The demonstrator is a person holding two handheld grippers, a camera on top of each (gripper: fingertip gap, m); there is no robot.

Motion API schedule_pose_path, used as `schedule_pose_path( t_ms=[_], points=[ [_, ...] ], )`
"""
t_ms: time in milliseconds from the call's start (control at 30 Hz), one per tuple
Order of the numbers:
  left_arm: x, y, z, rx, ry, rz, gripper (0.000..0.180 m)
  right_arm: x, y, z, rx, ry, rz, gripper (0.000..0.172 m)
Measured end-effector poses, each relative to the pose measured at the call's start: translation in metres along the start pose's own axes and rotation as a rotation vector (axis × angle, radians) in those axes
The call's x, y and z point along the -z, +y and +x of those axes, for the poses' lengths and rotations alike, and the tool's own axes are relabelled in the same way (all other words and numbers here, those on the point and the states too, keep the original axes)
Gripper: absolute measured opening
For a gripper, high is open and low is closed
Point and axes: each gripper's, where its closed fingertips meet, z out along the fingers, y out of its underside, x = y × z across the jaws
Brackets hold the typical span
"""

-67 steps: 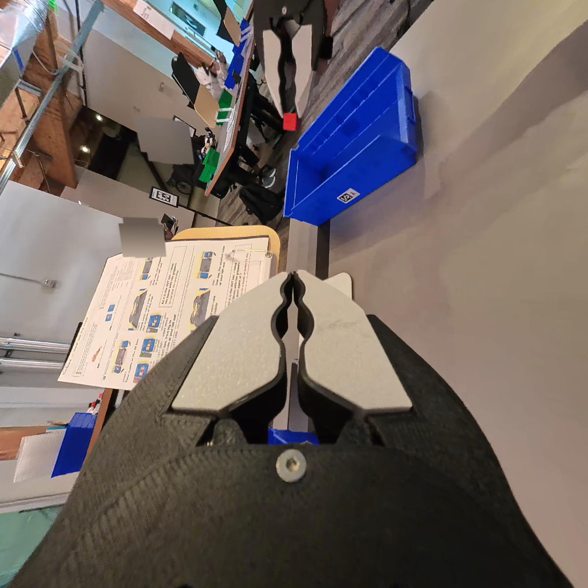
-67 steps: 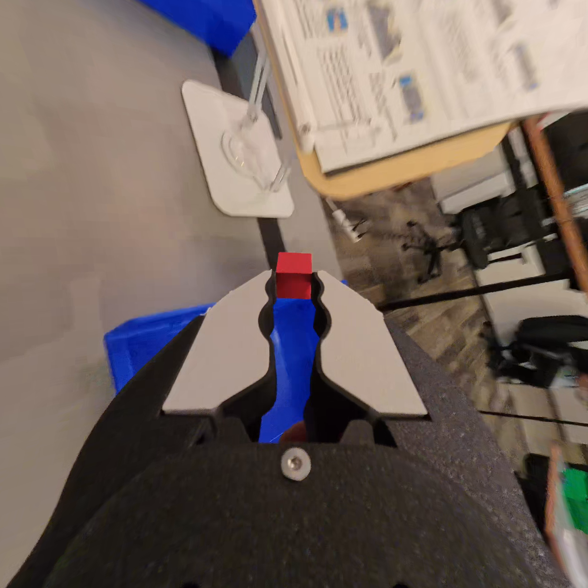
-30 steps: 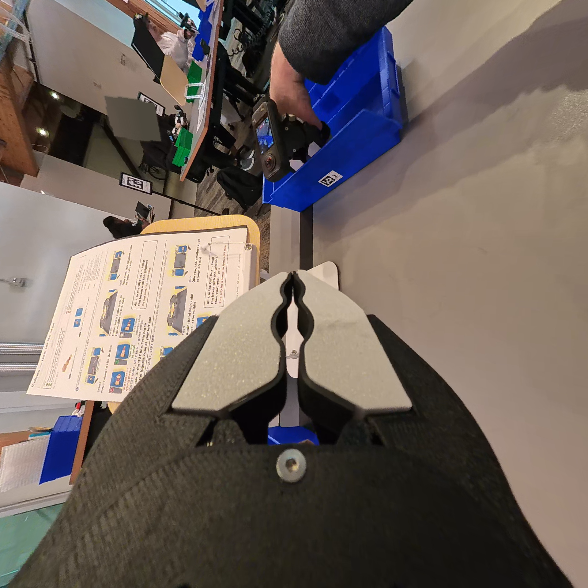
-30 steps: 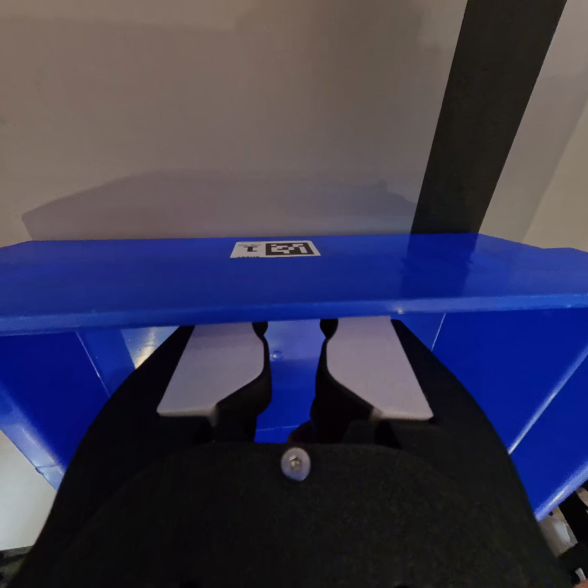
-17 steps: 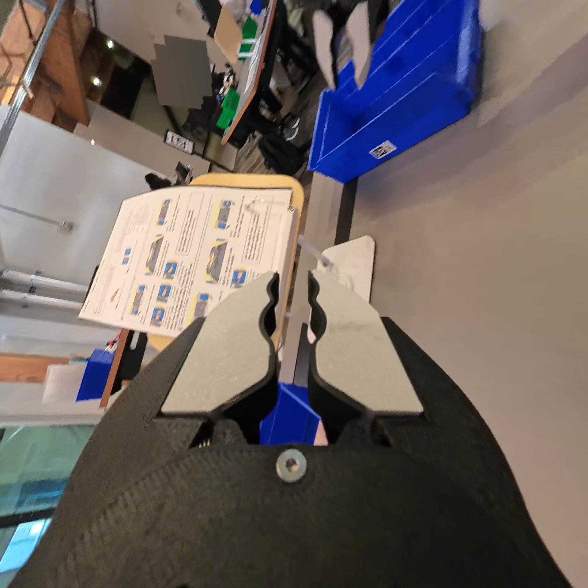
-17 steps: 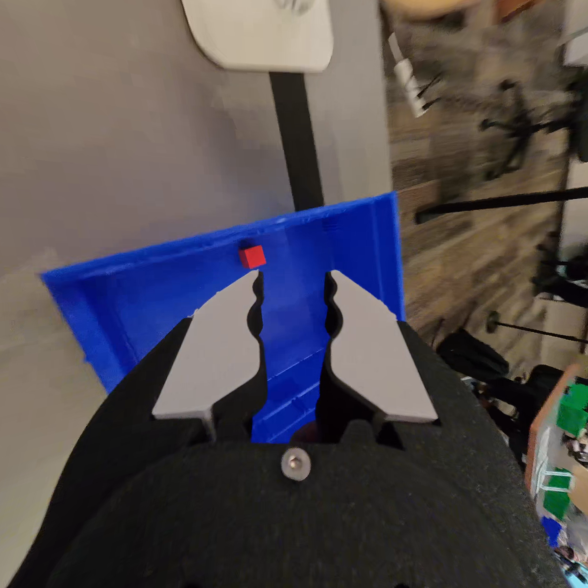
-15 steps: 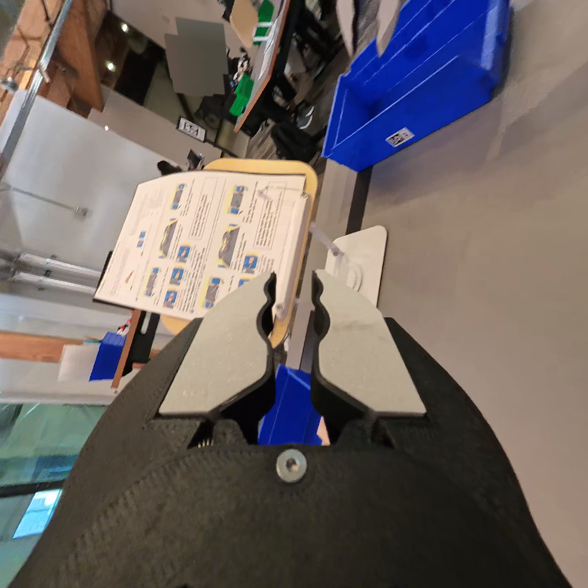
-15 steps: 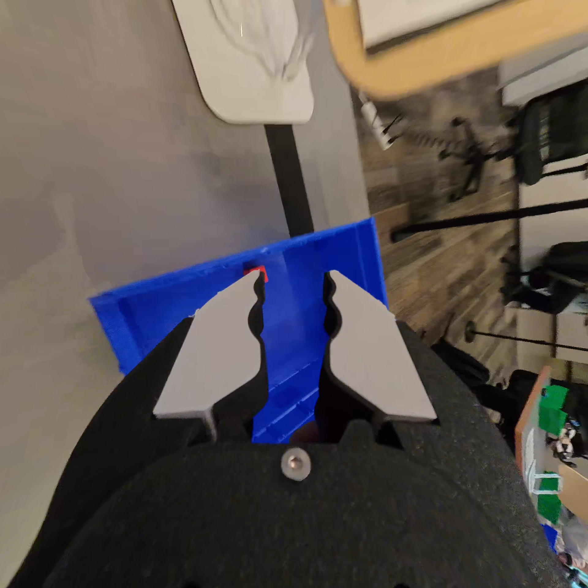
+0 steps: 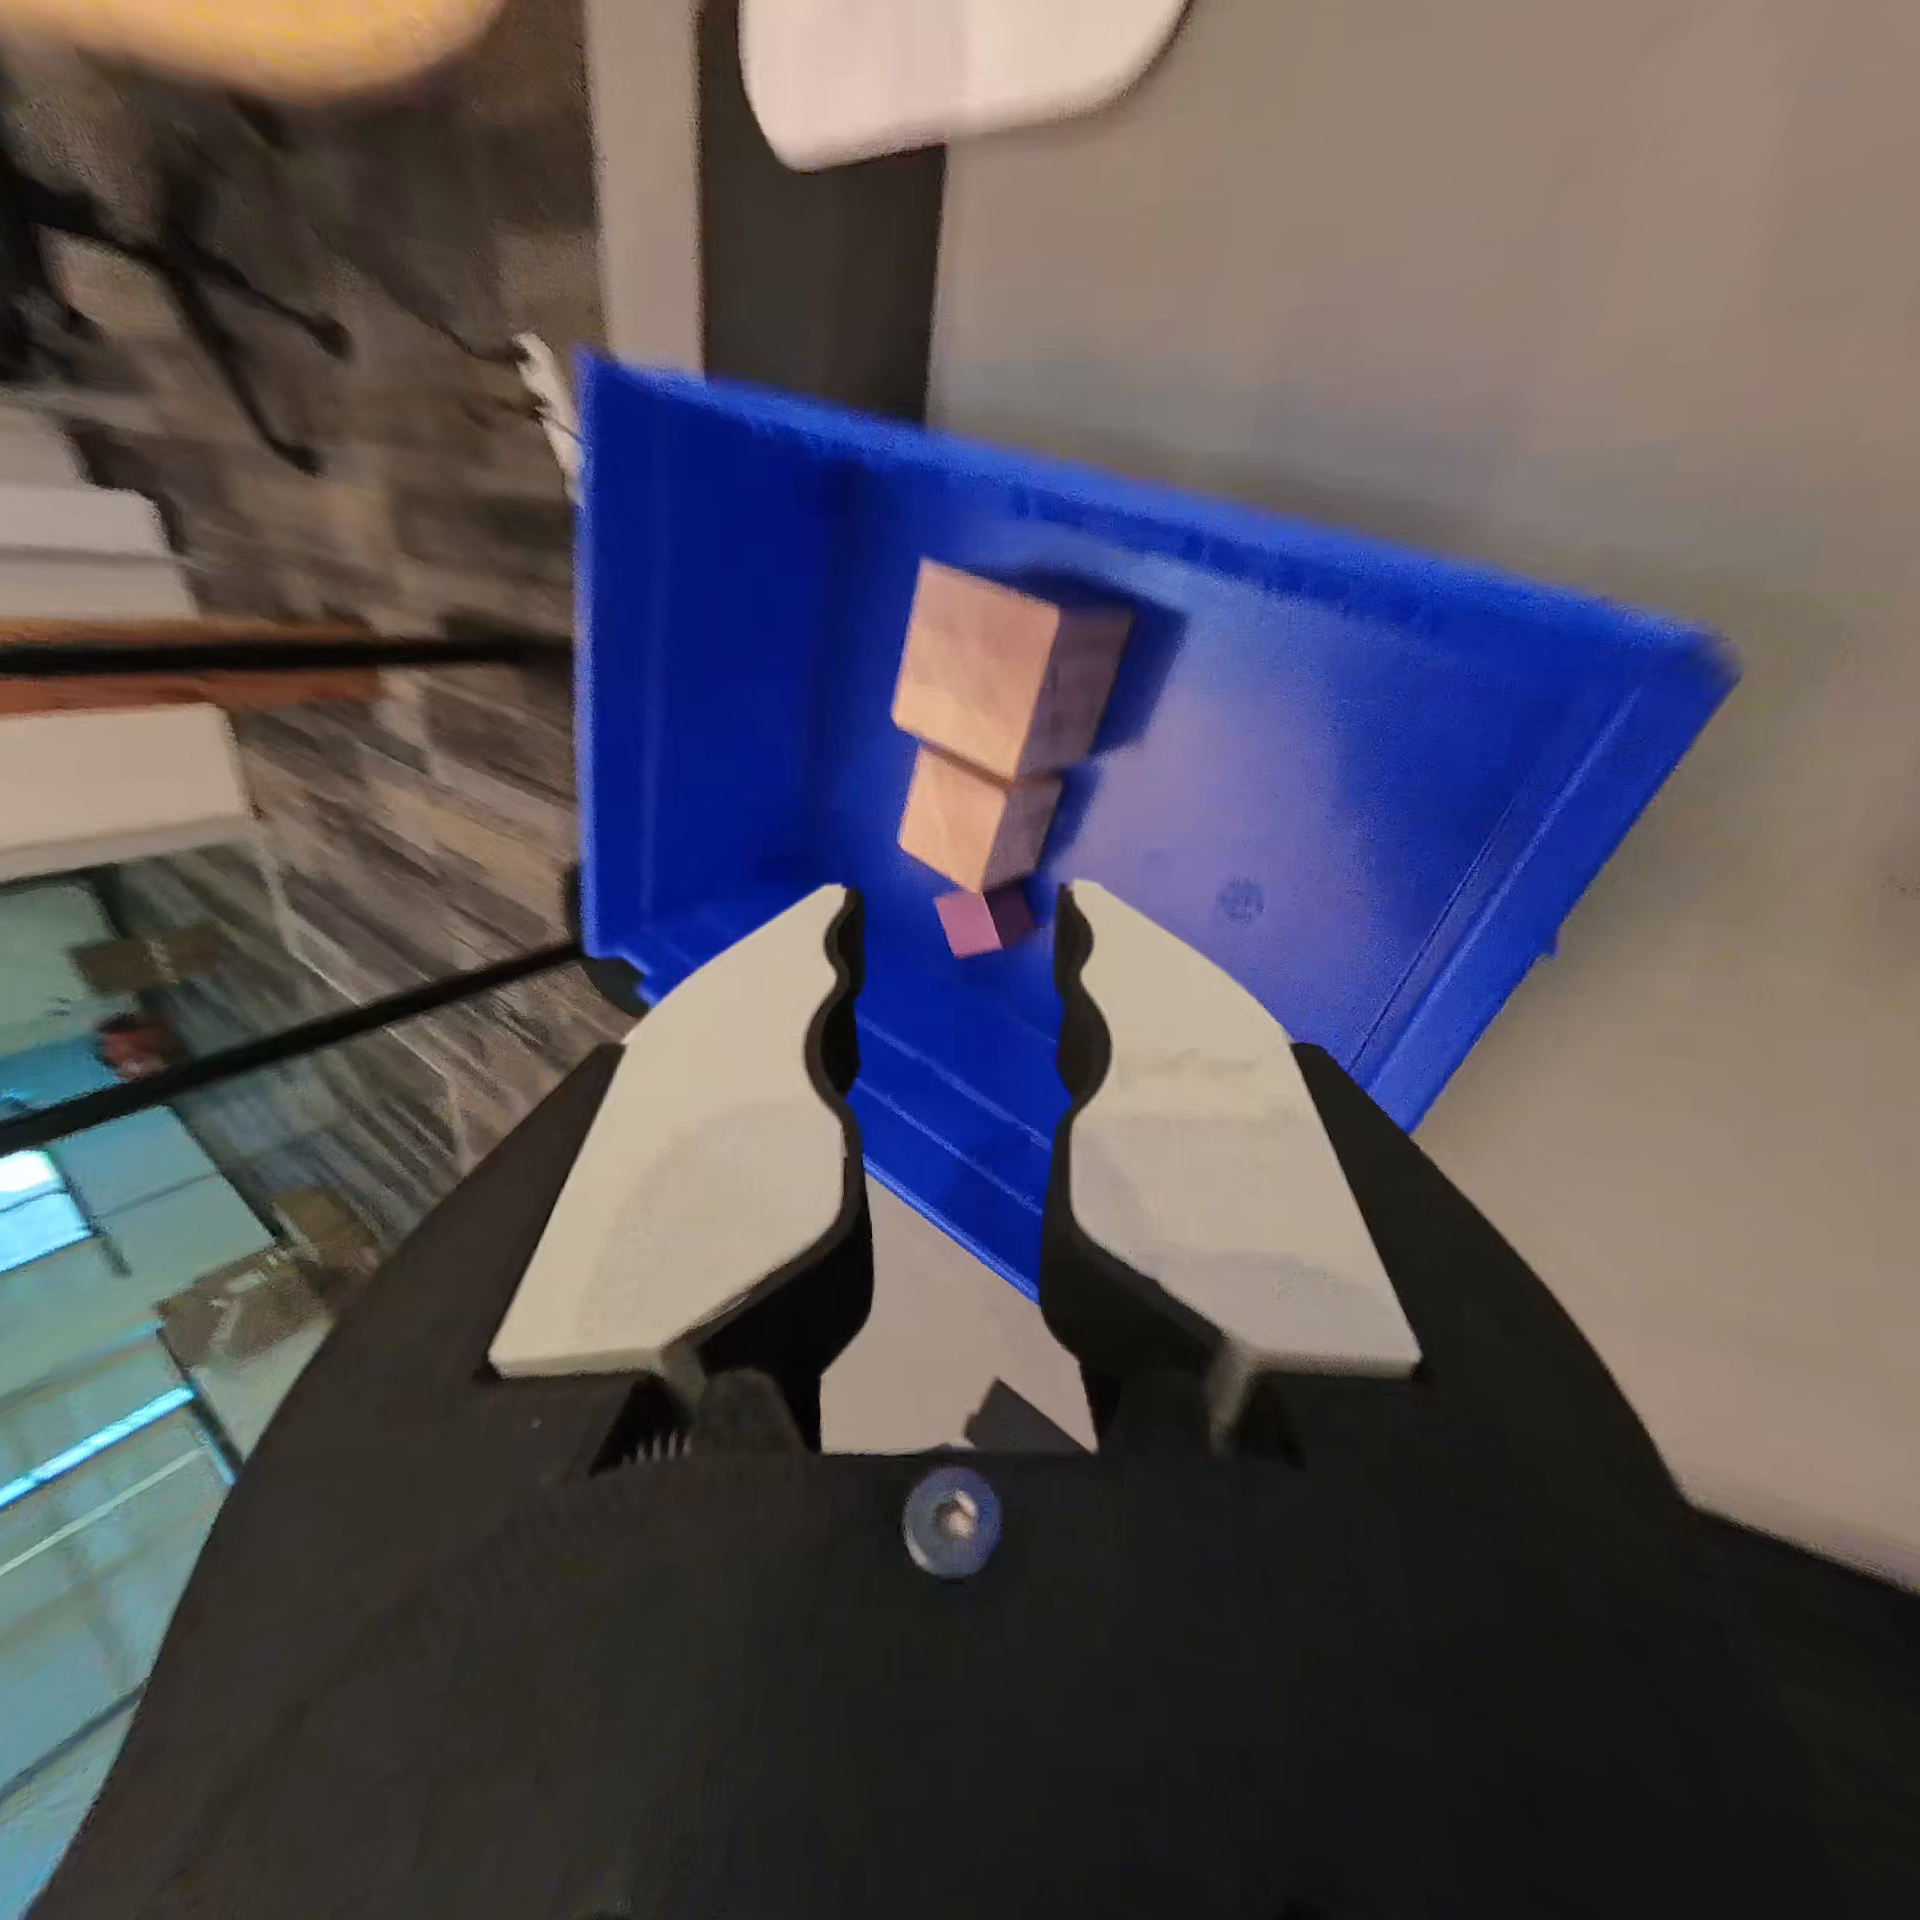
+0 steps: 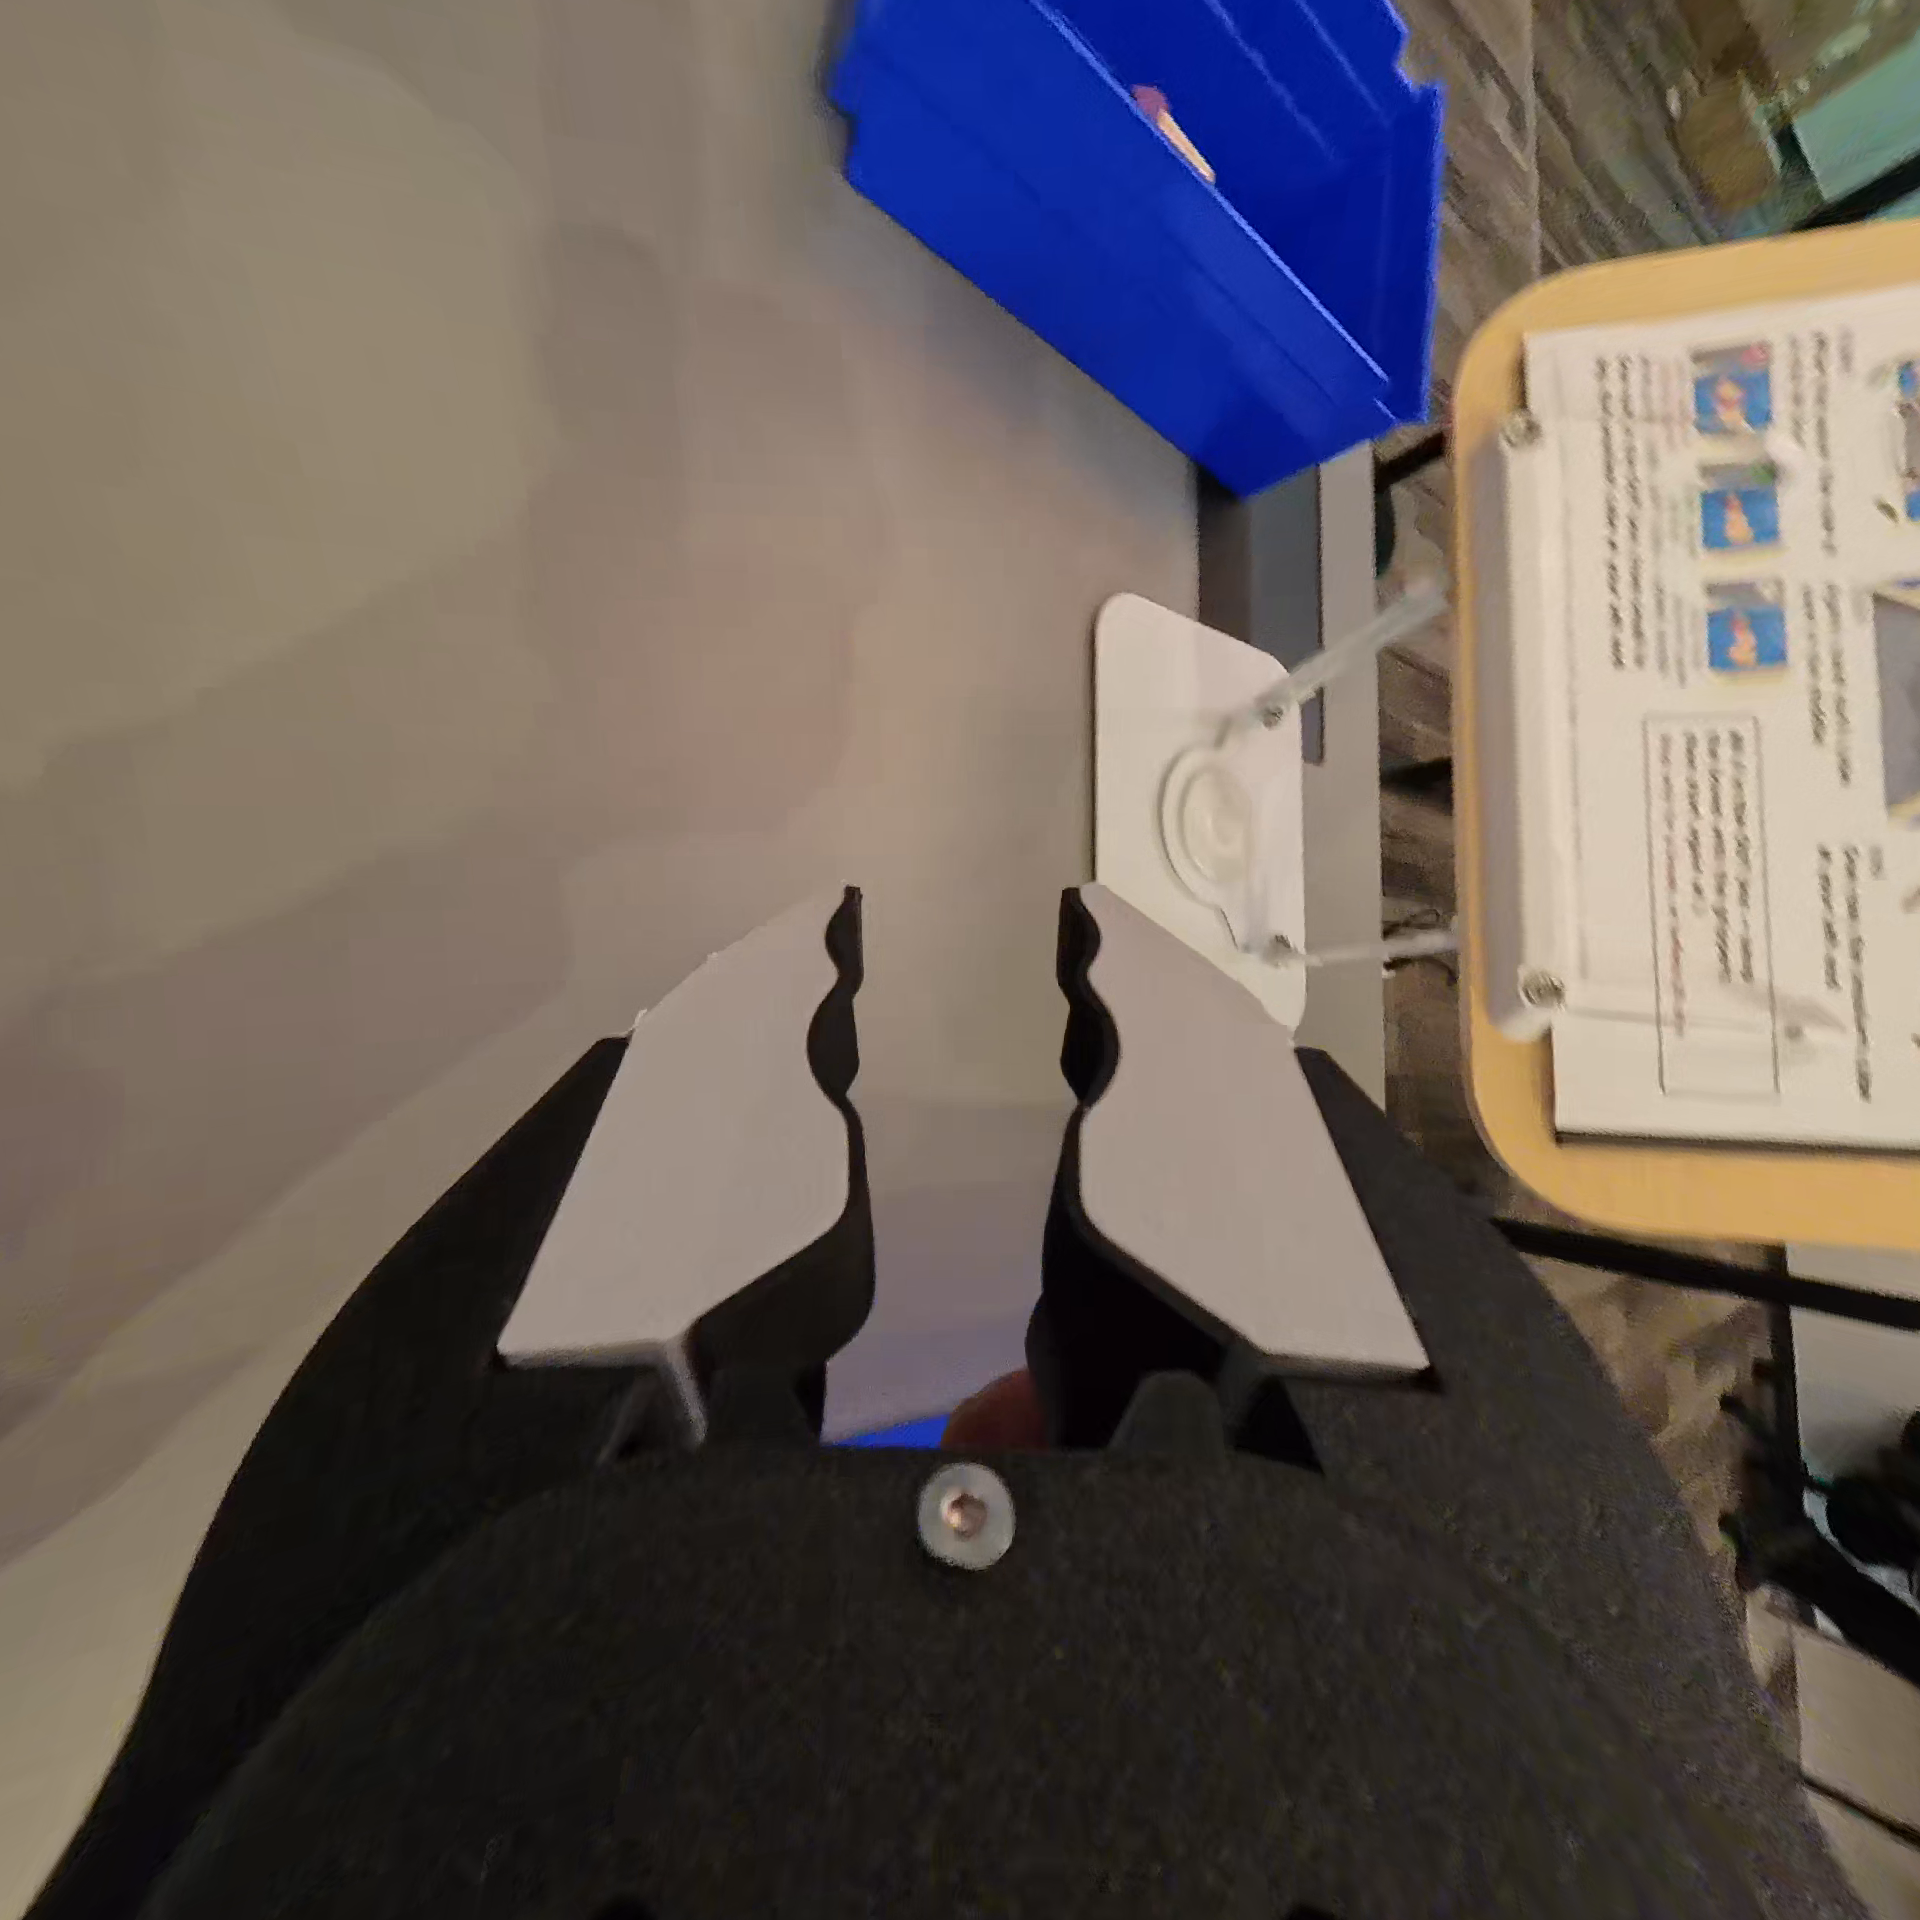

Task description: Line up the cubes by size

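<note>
We've got the left gripper (image 9: 956, 914) open and empty over the blue plastic bin (image 9: 1351, 831); best drop straight onto the small purple cube (image 9: 971, 925) touching 2 wooden cubes (image 9: 987, 748), without nudging those.

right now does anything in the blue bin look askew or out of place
Nothing is spilled or damaged. The two wooden cubes and purple cube sit in the blue bin in a slightly crooked line, each turned a little differently.
</note>
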Motion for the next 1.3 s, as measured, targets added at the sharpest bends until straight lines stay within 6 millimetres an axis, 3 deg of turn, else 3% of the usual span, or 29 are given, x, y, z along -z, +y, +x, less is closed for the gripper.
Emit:
schedule_pose_path(
  t_ms=[100,300,433,667,900,1067,1200,1300],
  points=[
    [-0.040,0.028,0.001,0.050,0.134,-0.089,0.041,-0.010,-0.009,-0.011,0.036,-0.050,0.025,0.035],
    [-0.105,0.072,0.004,0.109,0.285,-0.249,0.047,-0.013,-0.004,-0.016,0.027,-0.080,0.030,0.035],
    [-0.125,0.092,0.009,0.109,0.330,-0.348,0.049,-0.009,-0.001,-0.015,0.023,-0.080,0.033,0.035],
    [-0.143,0.097,0.012,0.128,0.347,-0.402,0.040,-0.007,0.000,-0.015,0.028,-0.075,0.035,0.035],
    [-0.147,0.101,0.012,0.127,0.334,-0.431,0.031,-0.003,-0.004,-0.016,0.034,-0.075,0.052,0.035],
    [-0.137,0.098,0.005,0.176,0.286,-0.370,0.030,-0.002,-0.006,-0.015,0.034,-0.073,0.066,0.035],
    [-0.107,0.093,-0.009,0.218,0.182,-0.301,0.030,0.001,-0.012,-0.013,0.038,-0.058,0.093,0.035],
    [-0.064,0.077,-0.025,0.257,0.051,-0.194,0.029,0.005,-0.023,-0.006,0.042,-0.013,0.149,0.036]
  ],
)
